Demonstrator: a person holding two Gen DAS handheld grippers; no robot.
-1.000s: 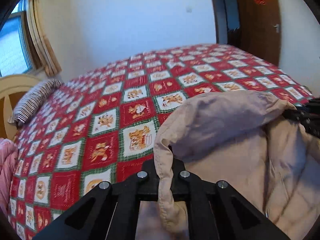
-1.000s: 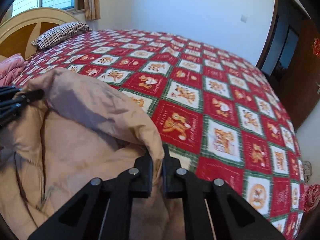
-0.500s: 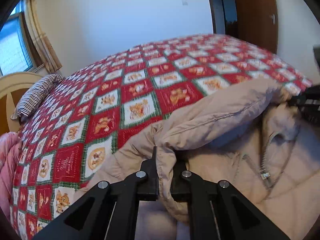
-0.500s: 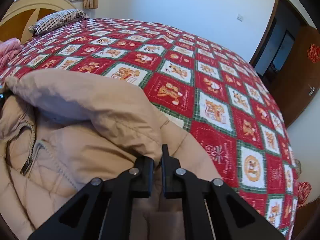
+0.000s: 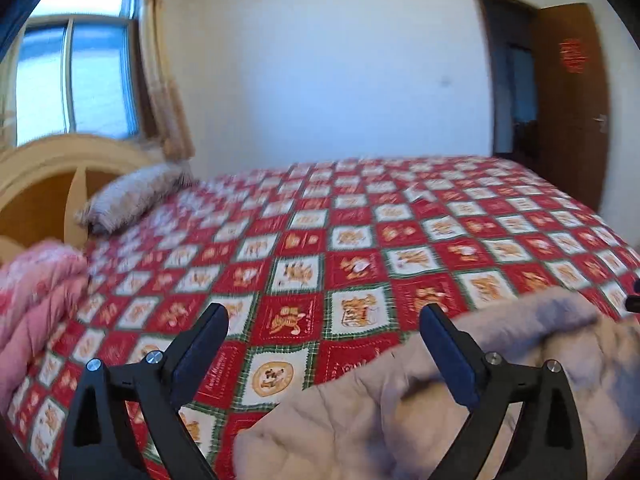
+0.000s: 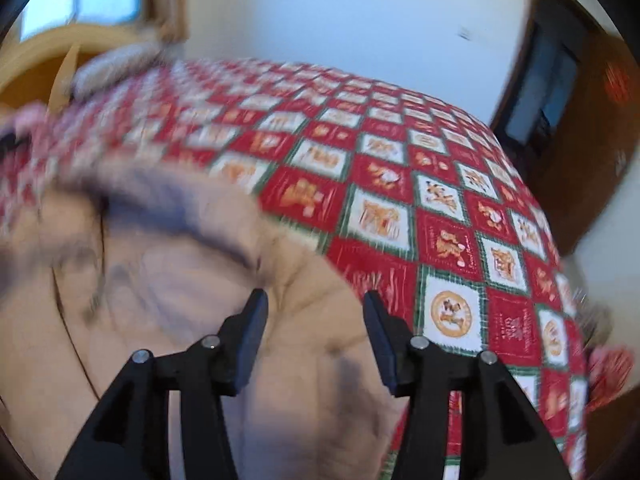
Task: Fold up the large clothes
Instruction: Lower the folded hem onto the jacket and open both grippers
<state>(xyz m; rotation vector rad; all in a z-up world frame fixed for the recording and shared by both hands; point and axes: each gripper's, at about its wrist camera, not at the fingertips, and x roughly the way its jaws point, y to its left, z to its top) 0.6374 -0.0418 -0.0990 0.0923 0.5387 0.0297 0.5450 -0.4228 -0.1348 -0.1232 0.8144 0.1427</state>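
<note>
A large beige padded jacket (image 5: pixel 400 412) lies on the bed with its hood folded over the body; in the right wrist view the jacket (image 6: pixel 168 300) fills the lower left, its zipper showing. My left gripper (image 5: pixel 323 316) hangs above the jacket's left edge, jaws opening wide, nothing between them. My right gripper (image 6: pixel 315 299) hovers over the jacket's right side, jaws opening, apart from the fabric below. Both views are blurred by motion.
The bed carries a red patchwork quilt (image 5: pixel 360 232) with cartoon squares. A striped pillow (image 5: pixel 132 196) and wooden headboard (image 5: pixel 44 176) are at the far left, a pink blanket (image 5: pixel 36 300) nearer. A window, curtain and brown door (image 5: pixel 572 96) line the walls.
Both grippers were shut on the jacket's hood edge; they have let go and opened. Both have lifted and pulled back, and the hood now lies folded on the jacket.
</note>
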